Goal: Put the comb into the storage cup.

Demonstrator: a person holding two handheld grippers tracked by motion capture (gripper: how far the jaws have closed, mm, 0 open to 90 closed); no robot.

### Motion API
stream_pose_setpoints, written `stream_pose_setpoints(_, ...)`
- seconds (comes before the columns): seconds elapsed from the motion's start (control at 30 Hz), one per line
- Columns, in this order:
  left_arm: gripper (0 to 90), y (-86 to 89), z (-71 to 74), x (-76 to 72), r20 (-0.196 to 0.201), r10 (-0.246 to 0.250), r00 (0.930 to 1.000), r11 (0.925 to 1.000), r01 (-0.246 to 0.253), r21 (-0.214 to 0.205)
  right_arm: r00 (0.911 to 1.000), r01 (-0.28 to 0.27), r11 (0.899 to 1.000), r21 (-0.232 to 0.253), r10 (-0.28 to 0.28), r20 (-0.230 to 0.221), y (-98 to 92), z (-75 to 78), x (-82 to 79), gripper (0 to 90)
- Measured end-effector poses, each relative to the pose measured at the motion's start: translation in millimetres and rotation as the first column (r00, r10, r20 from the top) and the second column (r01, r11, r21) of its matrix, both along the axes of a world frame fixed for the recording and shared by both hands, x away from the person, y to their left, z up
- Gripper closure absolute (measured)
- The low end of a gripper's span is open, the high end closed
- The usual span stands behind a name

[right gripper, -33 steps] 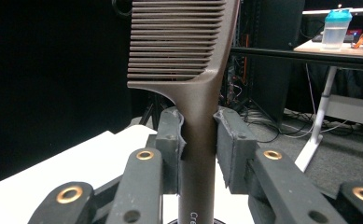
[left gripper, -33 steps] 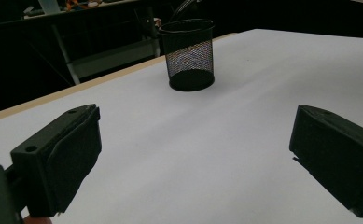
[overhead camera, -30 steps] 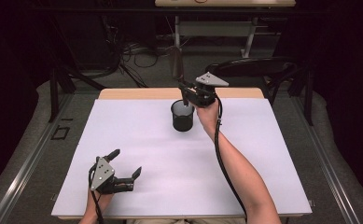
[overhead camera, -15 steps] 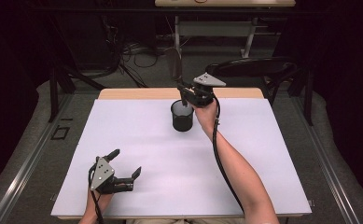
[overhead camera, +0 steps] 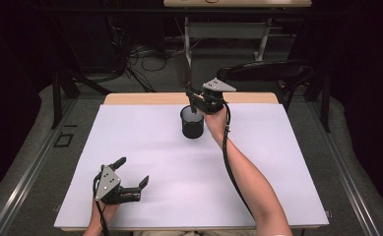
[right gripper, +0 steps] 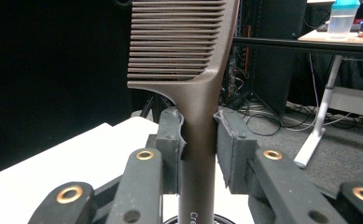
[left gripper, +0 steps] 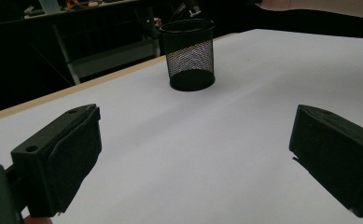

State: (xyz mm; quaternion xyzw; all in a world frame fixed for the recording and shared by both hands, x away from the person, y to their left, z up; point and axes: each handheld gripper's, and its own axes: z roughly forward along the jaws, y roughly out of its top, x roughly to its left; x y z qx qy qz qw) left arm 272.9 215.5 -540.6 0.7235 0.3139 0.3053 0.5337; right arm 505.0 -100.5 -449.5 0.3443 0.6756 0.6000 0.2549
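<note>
My right gripper (overhead camera: 197, 100) hangs over a black mesh cup (overhead camera: 192, 123) at the far middle of the table. It is shut on the handle of a brown comb (right gripper: 188, 56), whose teeth point up in the right gripper view. The handle runs down toward the cup's opening below. My left gripper (overhead camera: 132, 171) rests near the table's front left edge, open, with nothing between its jaws. In the left gripper view the mesh cup (left gripper: 188, 53) stands well beyond the gripper (left gripper: 193, 149).
A white sheet (overhead camera: 154, 147) covers the tabletop, with a wooden strip along the far edge. A dark chair (overhead camera: 268, 71) stands behind the table on the right. Cables and desk legs fill the floor beyond.
</note>
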Motion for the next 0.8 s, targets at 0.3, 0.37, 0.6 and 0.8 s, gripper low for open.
stream_pose_setpoints(0.3, 2.4, 0.5, 0.2, -0.1, 0.002, 0.0, 1.0, 1.0, 0.0, 0.001, 0.9999, -0.005, 1.0, 0.001, 0.005, -0.01, 2.8, -5.0, 1.3, 72.7)
stream_pose_setpoints(0.37, 2.4, 0.5, 0.2, -0.1, 0.002, 0.0, 1.0, 1.0, 0.0, 0.001, 0.9999, -0.007, 1.0, -0.003, 0.007, -0.015, 4.0, -6.3, 1.2, 72.7)
stream_pose_setpoints(0.6, 2.4, 0.7, 0.2, -0.1, 0.003, -0.001, 1.0, 1.0, 0.001, 0.002, 0.9997, -0.015, 1.0, -0.006, 0.015, -0.02, 7.2, -10.0, 1.3, 72.7)
stream_pose_setpoints(0.8, 2.5, 0.8, 0.3, -0.2, 0.004, 0.0, 1.0, 1.0, 0.0, 0.002, 0.9996, -0.015, 1.0, -0.009, 0.014, -0.025, 7.6, -14.2, 1.7, 72.7)
